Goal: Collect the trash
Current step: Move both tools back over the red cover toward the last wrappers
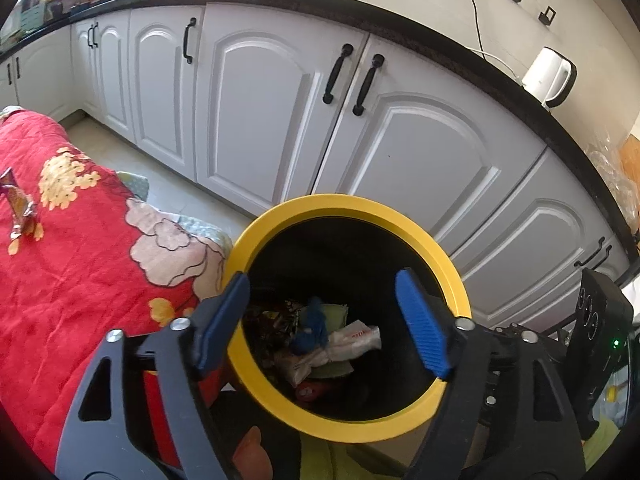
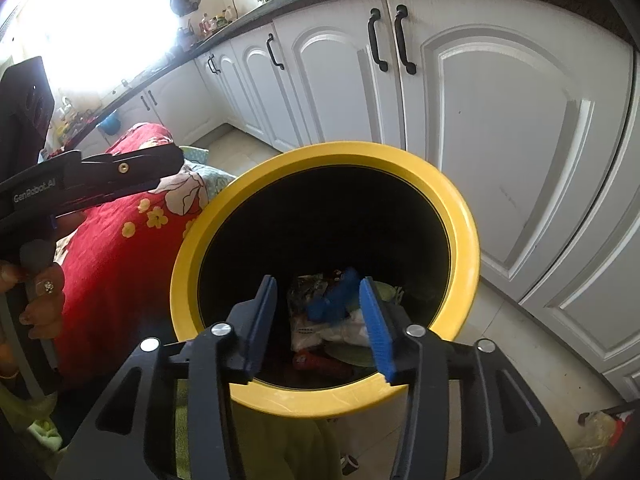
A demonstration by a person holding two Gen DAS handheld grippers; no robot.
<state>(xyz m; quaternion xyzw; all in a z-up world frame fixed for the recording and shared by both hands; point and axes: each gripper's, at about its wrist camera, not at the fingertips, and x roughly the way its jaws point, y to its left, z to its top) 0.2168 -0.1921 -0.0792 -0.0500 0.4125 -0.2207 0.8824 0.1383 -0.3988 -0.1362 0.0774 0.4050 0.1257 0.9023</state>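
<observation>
**Both claws hanging open over the bin, the drop looking done**

The left claw (image 1: 324, 320) is hanging over the yellow-rimmed trash bin (image 1: 456, 268) with its blue pads spread wide and nothing between them. The right claw (image 2: 318, 324) is hovering over the same bin, its jaws parted more narrowly and likewise gripping nothing. Down inside the bin, trash is lying in a heap: a crumpled white wrapper (image 1: 344, 340), a blue scrap (image 1: 314, 326) on top of it, something red (image 1: 316, 390) lower down and some green paper or cloth.

The step in hand appears to be the release into the bin, and it is looking finished, since neither claw is carrying anything. The next move is likely calling for a turn away from the bin toward whatever is left: a shiny snack wrapper (image 1: 20, 208) is sitting on the red floral quilt (image 1: 92, 280), well apart from the bin (a flat, crinkly thing, so a low pinch at an edge would probably suit it).

The bin's black interior is swallowing most detail, so the pieces at the bottom are hard to name. The bin's base is cut off behind the claw bodies, and the quilt's far end is running out of view. White cabinet doors (image 1: 260, 120) are standing behind.
</observation>
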